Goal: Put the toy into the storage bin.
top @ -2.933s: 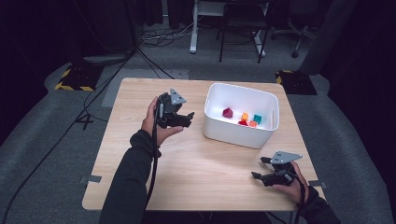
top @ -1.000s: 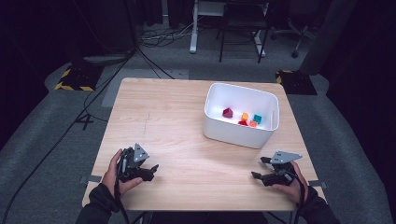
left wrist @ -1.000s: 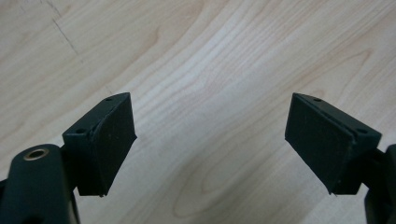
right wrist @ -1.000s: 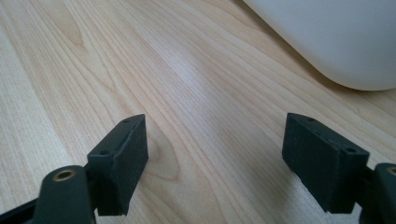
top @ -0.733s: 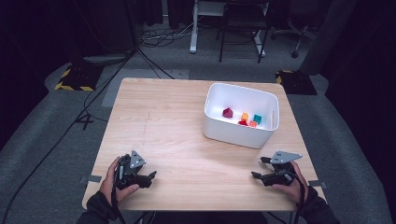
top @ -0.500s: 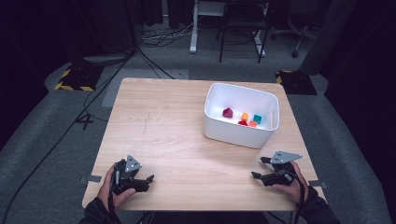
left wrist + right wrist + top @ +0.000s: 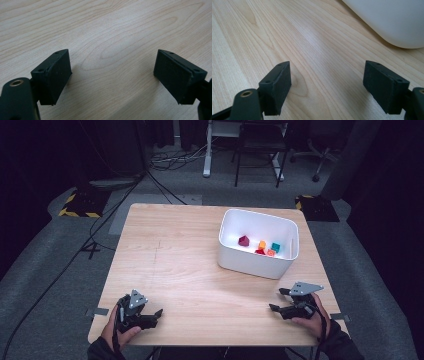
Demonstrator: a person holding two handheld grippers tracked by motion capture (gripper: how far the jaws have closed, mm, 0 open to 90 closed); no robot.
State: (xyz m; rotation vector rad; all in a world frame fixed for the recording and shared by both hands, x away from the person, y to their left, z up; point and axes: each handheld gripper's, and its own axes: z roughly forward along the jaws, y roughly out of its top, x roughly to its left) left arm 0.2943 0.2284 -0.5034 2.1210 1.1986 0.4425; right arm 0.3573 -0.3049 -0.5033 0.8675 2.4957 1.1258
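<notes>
A white bin (image 7: 258,265) stands on the wooden table (image 7: 180,260) at the right rear and holds several small coloured blocks (image 7: 261,247). My left gripper (image 7: 156,315) rests near the table's front left corner, open, with bare wood between its pads (image 7: 58,75). My right gripper (image 7: 275,300) lies near the front right corner, just in front of the bin, and is open with nothing in it. In the right gripper view the bin's white wall (image 7: 387,20) curves across the top right, beyond my right gripper (image 7: 327,85).
The table's front edge runs just below both hands. Bare wood spans the left and middle of the table. Beyond the table, cables, a chair and a desk frame stand on the grey floor.
My left gripper has come from beside the bin down to the table's front left corner, drifting a little lower in the last second. The right gripper has stayed put.
</notes>
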